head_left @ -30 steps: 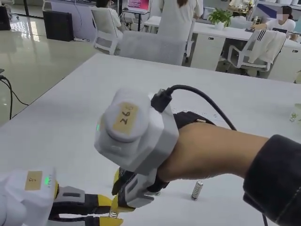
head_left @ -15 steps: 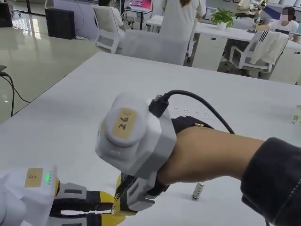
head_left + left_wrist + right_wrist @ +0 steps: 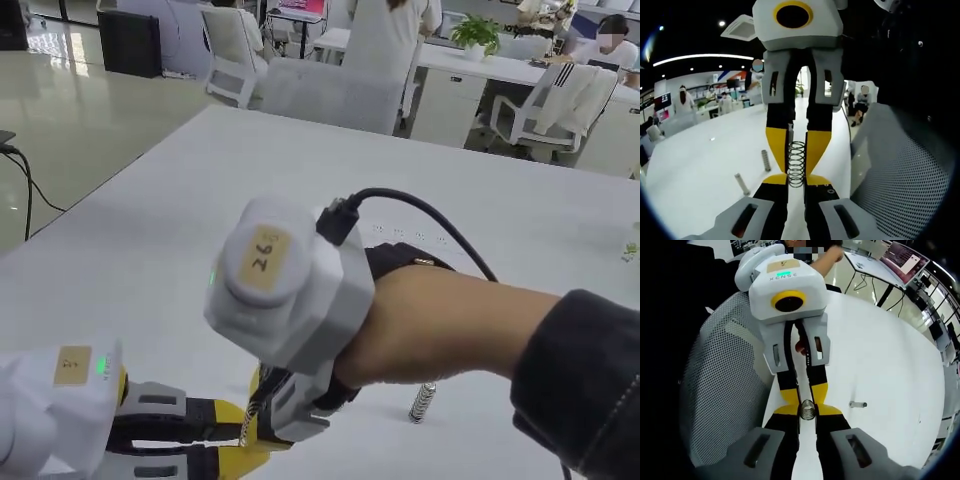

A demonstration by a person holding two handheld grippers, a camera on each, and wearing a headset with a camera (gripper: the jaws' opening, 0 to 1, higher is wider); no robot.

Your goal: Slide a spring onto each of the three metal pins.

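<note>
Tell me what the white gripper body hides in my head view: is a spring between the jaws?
Observer: Yes. In the left gripper view a spring stands between the right gripper's yellow jaw tips, and its lower end sits between the left gripper's own tips.
Operator: Is any pin without a spring?
Observer: One bare pin is on the table, next to a pin with a spring already on it.
Operator: How do the two grippers face each other?
Observer: Nearly head-on. The right gripper view sees the spring end-on, as a ring between its jaws, with the left gripper pointing straight back at it.
</note>
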